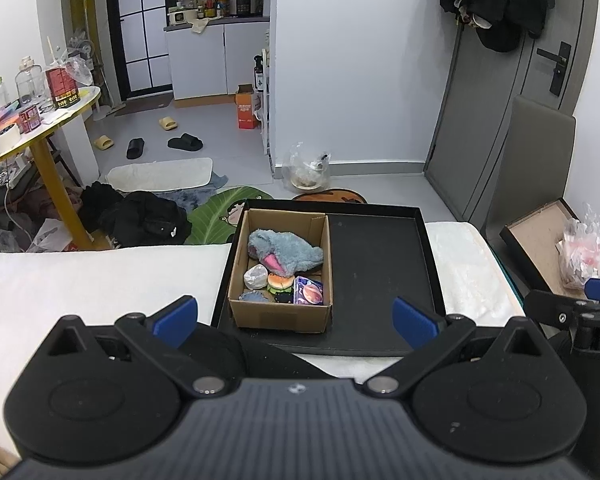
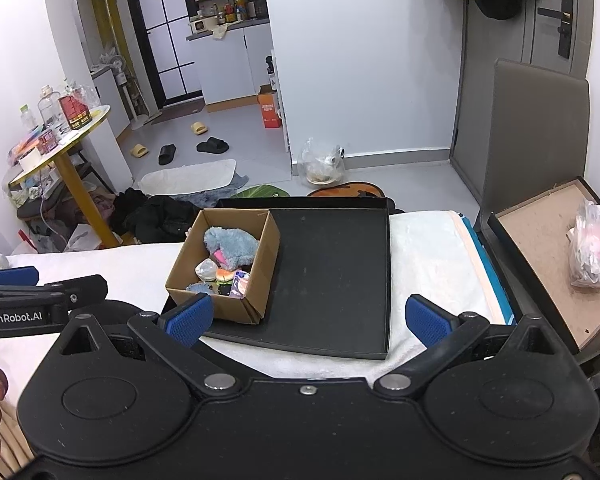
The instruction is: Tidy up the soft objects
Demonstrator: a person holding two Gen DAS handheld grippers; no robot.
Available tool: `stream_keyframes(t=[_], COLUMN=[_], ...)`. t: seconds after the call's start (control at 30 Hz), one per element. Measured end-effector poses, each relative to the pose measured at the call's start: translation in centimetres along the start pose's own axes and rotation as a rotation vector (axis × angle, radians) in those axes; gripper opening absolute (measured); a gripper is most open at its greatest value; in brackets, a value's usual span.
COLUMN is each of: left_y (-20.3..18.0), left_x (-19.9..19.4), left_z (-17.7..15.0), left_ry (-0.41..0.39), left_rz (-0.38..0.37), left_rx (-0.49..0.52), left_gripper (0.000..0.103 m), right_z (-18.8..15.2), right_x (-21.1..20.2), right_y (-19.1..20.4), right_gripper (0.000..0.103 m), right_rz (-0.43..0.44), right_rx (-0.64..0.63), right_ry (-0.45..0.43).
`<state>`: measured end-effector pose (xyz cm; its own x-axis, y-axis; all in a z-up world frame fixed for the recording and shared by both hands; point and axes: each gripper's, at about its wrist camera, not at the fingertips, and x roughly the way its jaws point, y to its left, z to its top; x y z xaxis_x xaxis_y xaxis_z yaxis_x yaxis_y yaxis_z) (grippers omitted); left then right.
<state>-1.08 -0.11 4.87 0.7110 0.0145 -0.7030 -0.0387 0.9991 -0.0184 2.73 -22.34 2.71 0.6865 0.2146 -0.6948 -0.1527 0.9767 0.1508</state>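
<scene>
A cardboard box (image 1: 280,314) (image 2: 260,264) stands in the left part of a black tray (image 1: 380,272) (image 2: 332,272) on a white bed. In the box lie a blue plush toy (image 1: 286,250) (image 2: 232,246), a burger squishy (image 1: 281,281) (image 2: 225,274), a purple planet cube (image 1: 310,290) (image 2: 241,281), a whitish soft piece (image 1: 255,276) (image 2: 207,269) and a small blue piece (image 1: 254,297) (image 2: 198,288). My left gripper (image 1: 296,322) is open and empty, just before the box. My right gripper (image 2: 308,318) is open and empty over the tray's near edge.
The white bed (image 1: 80,284) (image 2: 428,248) runs left and right of the tray. A round table (image 1: 48,120) (image 2: 60,148) with clutter stands at the left. A brown board with a plastic bag (image 2: 596,248) (image 1: 580,252) lies at the right. Clothes and mats cover the floor beyond.
</scene>
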Motion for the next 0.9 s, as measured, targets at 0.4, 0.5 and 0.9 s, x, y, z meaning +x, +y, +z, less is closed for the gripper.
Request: stream_keyframes(t=[0.4,0.5,0.9], left_y=[-0.07,-0.07,-0.22], left_x=[-0.01,-0.01,-0.32], left_z=[-0.09,-0.09,-0.24], left_ry=[0.000,-0.001,-0.013], left_rz=[-0.002,-0.001,-0.009], left_rx=[0.002,0.001,0.014], left_gripper=[0.103,0.103,0.103], right_z=[-0.03,-0.04,-0.10], right_x=[-0.09,-0.10,-0.06], right_y=[0.08,0.08,0.14], right_gripper=[0.103,0.103,0.103], right_rz=[-0.002,-0.005,-0.003], right_rx=[0.003,0.004,-0.001], right_ry=[-0.002,-0.002,0.001])
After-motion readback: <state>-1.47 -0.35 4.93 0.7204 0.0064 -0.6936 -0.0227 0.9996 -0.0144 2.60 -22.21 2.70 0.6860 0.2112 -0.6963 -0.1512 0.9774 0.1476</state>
